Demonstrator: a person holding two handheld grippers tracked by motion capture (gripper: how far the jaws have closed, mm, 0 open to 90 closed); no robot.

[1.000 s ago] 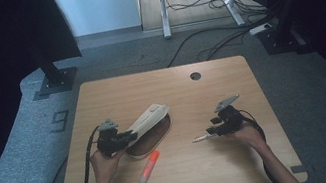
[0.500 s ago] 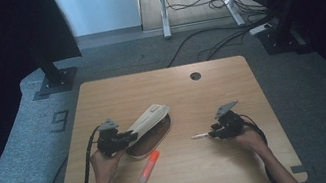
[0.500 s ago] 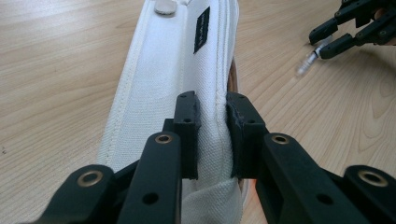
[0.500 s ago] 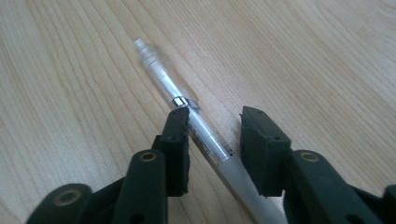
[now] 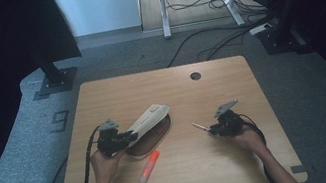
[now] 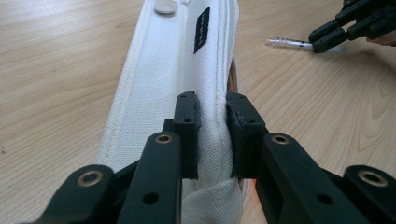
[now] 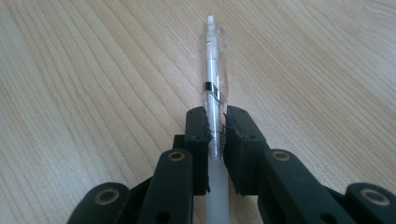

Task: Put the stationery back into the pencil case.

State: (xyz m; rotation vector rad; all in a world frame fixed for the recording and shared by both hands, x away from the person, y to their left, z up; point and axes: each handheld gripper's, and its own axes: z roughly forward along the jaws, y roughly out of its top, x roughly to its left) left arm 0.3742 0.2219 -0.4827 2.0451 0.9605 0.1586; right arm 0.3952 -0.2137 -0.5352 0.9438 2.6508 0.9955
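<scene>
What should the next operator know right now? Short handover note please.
Left tongs: shut on the edge of the white pencil case, holding its flap lifted.
Right tongs: just closed on the clear pen, which lies on the table to the right of the case.
Orange highlighter: loose on the table in front of the case.
Done: case held, pen gripped.
Left, most likely: lift the pen into the case, then the highlighter.
</scene>
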